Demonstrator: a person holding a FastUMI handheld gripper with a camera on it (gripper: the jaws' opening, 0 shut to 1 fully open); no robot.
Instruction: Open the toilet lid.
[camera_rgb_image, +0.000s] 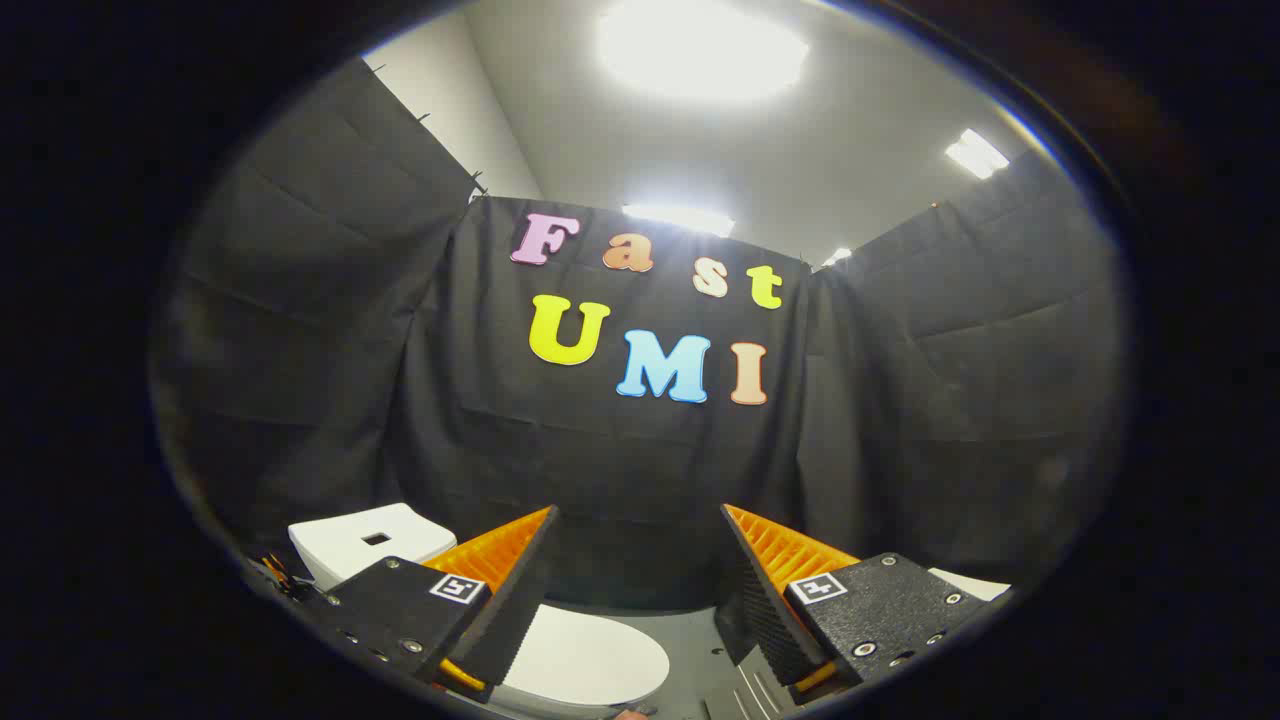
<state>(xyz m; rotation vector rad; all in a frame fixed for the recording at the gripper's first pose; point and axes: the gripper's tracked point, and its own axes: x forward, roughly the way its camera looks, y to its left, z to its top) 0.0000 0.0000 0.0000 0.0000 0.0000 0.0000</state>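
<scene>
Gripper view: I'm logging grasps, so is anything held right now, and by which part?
Nothing is held. The gripper has its fingers spread wide with only air between them; the closed toilet lid lies below, untouched.

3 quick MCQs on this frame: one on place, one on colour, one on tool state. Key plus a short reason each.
1. Where is the toilet lid relative to the tool?
A. below and ahead of the fingers, toward the left finger
B. clamped between the fingers
C. hanging on the booth wall

2. What colour is the toilet tank?
A. black
B. white
C. blue

3. What state is the tool in?
A. shut on the lid
B. shut on nothing
C. open, holding nothing

Key: 1 A, the lid lies low, partly behind the left finger. 2 B, the tank behind the left finger is white. 3 C, the fingers stand wide apart with only the dark wall between them.
</scene>
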